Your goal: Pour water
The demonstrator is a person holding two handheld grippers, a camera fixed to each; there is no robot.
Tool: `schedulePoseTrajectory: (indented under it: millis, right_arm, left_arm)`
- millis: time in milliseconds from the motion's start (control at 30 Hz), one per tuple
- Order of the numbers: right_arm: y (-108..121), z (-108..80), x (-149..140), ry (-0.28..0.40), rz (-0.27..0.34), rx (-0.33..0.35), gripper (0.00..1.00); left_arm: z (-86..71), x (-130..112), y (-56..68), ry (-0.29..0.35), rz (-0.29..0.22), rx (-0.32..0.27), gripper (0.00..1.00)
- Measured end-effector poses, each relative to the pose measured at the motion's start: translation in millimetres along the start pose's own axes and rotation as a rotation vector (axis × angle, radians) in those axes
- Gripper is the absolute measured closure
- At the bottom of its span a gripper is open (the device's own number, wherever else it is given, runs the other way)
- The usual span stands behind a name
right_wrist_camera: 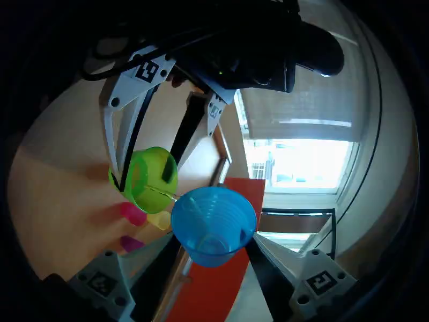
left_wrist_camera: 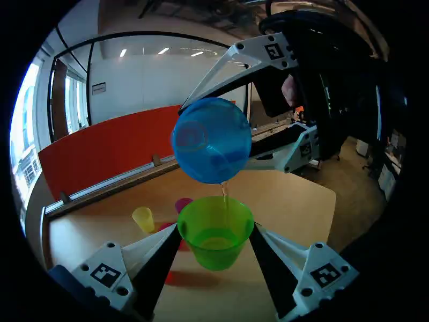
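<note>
In the left gripper view my left gripper (left_wrist_camera: 215, 241) is shut on an upright green cup (left_wrist_camera: 215, 232) with a little water in it. Above it the right gripper (left_wrist_camera: 214, 134) holds a blue cup (left_wrist_camera: 212, 140) tipped over, and a thin stream of water (left_wrist_camera: 225, 193) falls into the green cup. In the right gripper view my right gripper (right_wrist_camera: 214, 241) is shut on the blue cup (right_wrist_camera: 213, 225). There the green cup (right_wrist_camera: 145, 180) sits just beyond the blue cup's rim, held between the left gripper's fingers (right_wrist_camera: 119, 140).
A wooden table (left_wrist_camera: 289, 204) lies below. On it stand a yellow cup (left_wrist_camera: 143, 219) and a purple cup (left_wrist_camera: 182, 204), with a red one partly hidden behind my left finger. An orange partition (left_wrist_camera: 107, 145) runs behind the table. Windows (right_wrist_camera: 300, 161) are bright beyond.
</note>
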State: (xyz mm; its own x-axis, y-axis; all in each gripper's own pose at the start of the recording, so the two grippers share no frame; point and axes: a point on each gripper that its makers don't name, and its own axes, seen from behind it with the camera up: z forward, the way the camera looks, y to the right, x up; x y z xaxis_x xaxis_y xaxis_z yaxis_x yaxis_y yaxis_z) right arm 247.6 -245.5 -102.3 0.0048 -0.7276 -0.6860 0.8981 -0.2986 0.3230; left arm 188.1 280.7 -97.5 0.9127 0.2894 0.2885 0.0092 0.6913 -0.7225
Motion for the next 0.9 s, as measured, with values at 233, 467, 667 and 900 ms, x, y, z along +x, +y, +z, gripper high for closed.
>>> schedulePoseTrajectory:
  millis: [233,467,667,900]
  right_arm:
    - [1,-2.1,4,0.0,-0.015,-0.002,0.15]
    - [3,-0.8,2,0.002,-0.034,-0.001,0.15]
    - [7,2.8,-2,0.005,-0.048,-0.004,0.15]
    - [10,8.6,-9,0.007,-0.066,-0.002,0.15]
  left_arm:
    - [-0.3,-1,-1.4,0.0,0.0,0.0,0.13]
    - [-1.3,0,-2.4,0.002,0.001,0.002,0.13]
    - [-2.4,1,-2.9,0.006,0.0,0.005,0.13]
    - [-2.6,2,-2.0,0.01,0.002,0.005,0.13]
